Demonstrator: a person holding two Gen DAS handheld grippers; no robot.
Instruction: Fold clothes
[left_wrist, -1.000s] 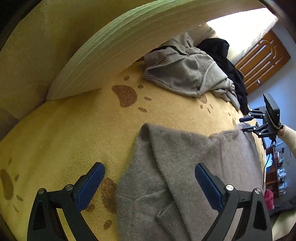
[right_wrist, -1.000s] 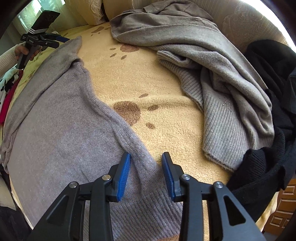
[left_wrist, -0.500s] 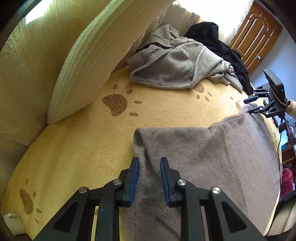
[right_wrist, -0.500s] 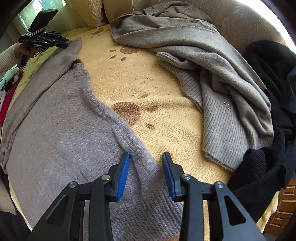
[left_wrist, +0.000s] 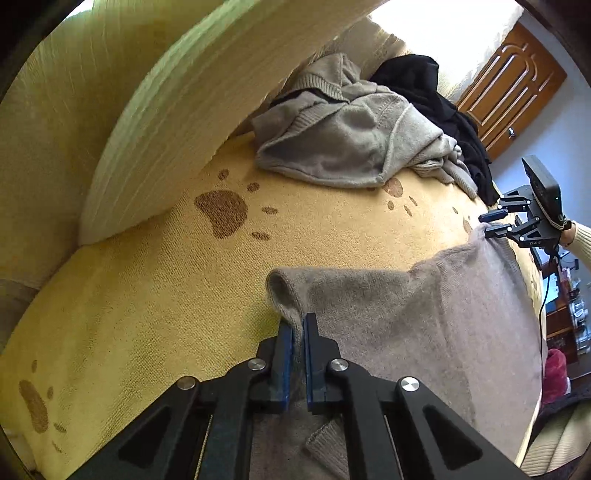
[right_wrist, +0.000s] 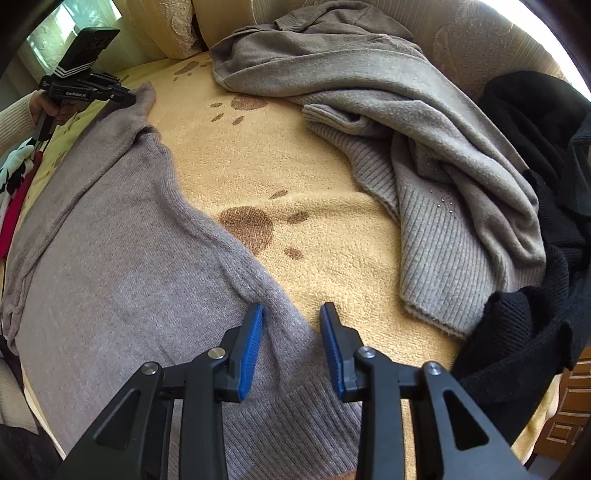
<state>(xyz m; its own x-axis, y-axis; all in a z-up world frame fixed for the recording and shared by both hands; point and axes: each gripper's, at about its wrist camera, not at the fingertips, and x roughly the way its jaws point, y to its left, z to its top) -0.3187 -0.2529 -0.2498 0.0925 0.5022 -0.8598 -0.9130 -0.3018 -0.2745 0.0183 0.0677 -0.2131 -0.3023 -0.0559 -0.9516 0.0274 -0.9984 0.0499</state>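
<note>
Two grippers: one at each end of the same sweater.
Left gripper (left_wrist: 298, 334): blue pads pinched together on a rolled corner of the mauve-grey sweater (right_wrist: 110, 258); printed "GenRobot.AI" on its body, read from the right wrist view.
Mauve-grey sweater: spread flat across the yellow paw-print blanket (right_wrist: 295, 177), ribbed hem nearest the right gripper.
Right gripper (right_wrist: 291, 332): jaws apart, straddling the sweater's hem edge, one pad over the knit, the other over bare blanket.
Grey knit pile (right_wrist: 424, 140): crumpled on the blanket, right of the sweater, well apart from it.
Black garment (right_wrist: 535, 258): heaped at far right, touching the grey pile.
Containers: none seen.
</note>
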